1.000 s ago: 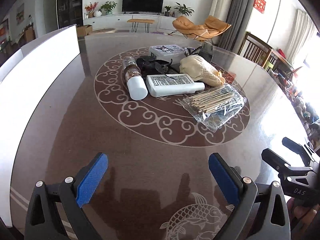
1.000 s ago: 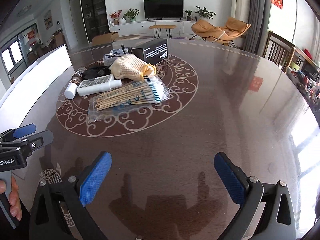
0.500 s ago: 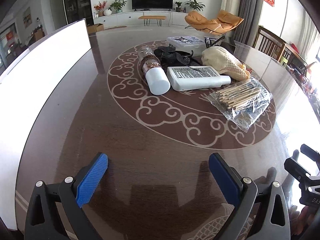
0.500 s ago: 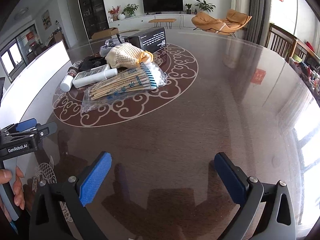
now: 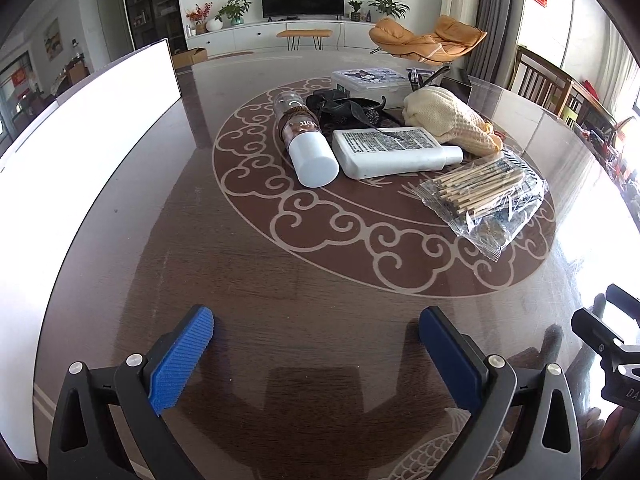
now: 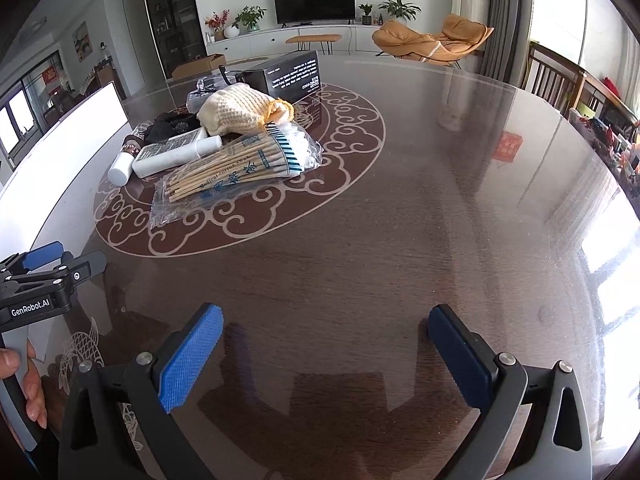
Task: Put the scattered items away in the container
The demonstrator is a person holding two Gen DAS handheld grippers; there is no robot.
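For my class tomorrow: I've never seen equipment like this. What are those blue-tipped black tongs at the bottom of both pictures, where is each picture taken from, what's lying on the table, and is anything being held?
There is no robot here. A person holds a hand-operated gripper in each hand, and each gripper carries a wide-angle camera looking along its two blue-padded fingers. One picture comes from the left gripper, the other from the right gripper. Each view also catches the other gripper at its edge.

On the round patterned table lies a cluster: a bottle with a white cap, a flat white bottle, a bag of cotton swabs, a cream knitted item, some black items, a clear lidded box and a black carton.

Both grippers are open and hold nothing.
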